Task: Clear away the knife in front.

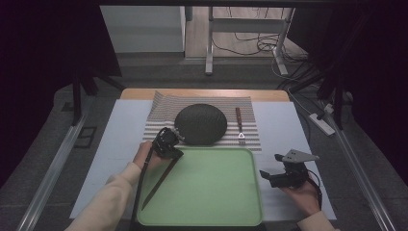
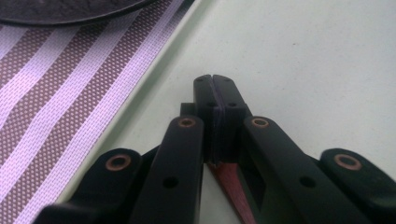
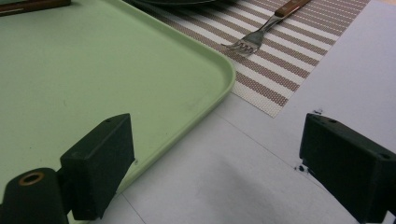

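My left gripper (image 1: 175, 153) is shut on a knife (image 1: 159, 183) at the green tray's (image 1: 211, 192) far left corner. The knife slants down over the tray toward the near left. In the left gripper view the jaws (image 2: 215, 93) are pressed together, and the knife's red-brown handle (image 2: 233, 189) shows beneath them. My right gripper (image 1: 271, 165) is open and holds nothing, just right of the tray above the white table cover. In the right gripper view the gripper (image 3: 224, 158) straddles the tray's (image 3: 93, 70) rounded corner.
A striped placemat (image 1: 163, 108) lies beyond the tray. It carries a dark round plate (image 1: 200, 123) and a wooden-handled fork (image 1: 239, 125) to the plate's right. The fork (image 3: 261, 30) points its tines at the tray. Cables and table legs stand past the far edge.
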### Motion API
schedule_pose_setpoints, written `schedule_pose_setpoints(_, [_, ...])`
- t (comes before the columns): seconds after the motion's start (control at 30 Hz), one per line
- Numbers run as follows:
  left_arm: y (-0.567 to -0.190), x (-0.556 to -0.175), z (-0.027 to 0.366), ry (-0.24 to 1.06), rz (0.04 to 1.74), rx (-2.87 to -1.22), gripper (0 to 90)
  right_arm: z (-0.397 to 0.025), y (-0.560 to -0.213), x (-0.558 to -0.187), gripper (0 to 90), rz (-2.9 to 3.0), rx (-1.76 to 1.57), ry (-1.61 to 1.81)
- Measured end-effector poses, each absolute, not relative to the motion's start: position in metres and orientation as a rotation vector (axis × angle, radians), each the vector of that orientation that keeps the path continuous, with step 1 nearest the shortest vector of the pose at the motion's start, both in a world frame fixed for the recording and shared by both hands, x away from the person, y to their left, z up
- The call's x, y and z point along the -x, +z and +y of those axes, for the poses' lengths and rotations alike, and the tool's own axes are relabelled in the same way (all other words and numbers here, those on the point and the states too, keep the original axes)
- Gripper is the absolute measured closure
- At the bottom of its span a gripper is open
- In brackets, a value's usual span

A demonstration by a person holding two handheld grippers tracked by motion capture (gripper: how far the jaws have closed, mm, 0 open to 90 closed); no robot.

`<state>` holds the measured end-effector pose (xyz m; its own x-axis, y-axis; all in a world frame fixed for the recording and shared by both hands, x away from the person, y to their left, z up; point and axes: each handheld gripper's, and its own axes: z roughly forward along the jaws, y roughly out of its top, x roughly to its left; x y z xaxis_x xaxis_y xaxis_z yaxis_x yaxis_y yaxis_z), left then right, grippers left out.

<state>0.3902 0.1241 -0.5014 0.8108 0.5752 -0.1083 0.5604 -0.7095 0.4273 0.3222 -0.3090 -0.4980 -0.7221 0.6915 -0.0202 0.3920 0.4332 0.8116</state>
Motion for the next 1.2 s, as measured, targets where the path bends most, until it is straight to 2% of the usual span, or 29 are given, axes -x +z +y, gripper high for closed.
schedule_pose_setpoints(0.3, [-0.506,-0.389,0.121,0.034,0.834,-2.588,88.9,-0.309,-0.498,-0.322,10.0,2.342,-0.928,1.181])
schedule_pose_setpoints(1.2, [-0.508,-0.385,0.184,0.109,1.054,-2.552,88.9,-0.308,-0.499,-0.322,10.0,2.346,-0.929,1.179])
